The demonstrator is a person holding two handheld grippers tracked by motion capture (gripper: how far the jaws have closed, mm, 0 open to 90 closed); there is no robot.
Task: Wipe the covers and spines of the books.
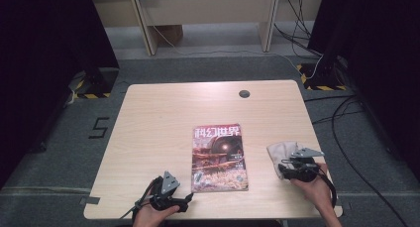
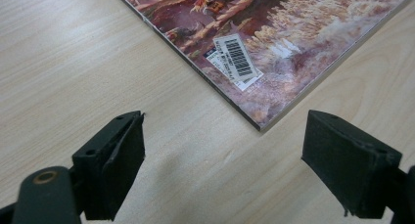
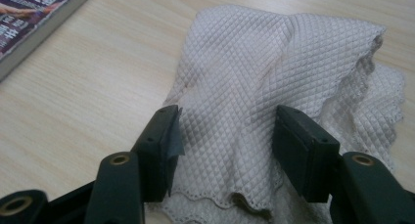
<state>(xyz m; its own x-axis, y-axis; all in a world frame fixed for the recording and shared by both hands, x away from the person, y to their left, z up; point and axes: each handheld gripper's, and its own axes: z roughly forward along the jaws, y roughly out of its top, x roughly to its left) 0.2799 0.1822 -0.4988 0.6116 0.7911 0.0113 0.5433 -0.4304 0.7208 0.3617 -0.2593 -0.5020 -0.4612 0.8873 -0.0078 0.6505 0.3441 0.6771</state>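
A wooden table (image 1: 163, 113) is seen from above, with a magazine (image 1: 219, 157) laid flat near its middle, cover up and spine to the left. A white quilted cloth (image 1: 281, 151) is found crumpled on the right part of the table, well right of the magazine. The right gripper (image 1: 292, 168) is held at the near edge of the cloth by the right hand (image 1: 317, 187). In the right gripper view the cloth (image 3: 274, 82) is bunched up between the two black jaws, which are set partly apart on either side of a raised fold; whether the pads are already pressed on the fabric cannot be told, though the fold is flanked closely on both sides. A corner of the magazine (image 3: 29, 18) is seen at far left there. The left gripper (image 1: 188, 197) is held low at the near left of the table, just beside the near left corner of the magazine. In the left gripper view its jaws are spread wide with nothing between them but bare table (image 2: 58, 62); the magazine corner with a barcode sticker (image 2: 237, 57) is seen just beyond them.
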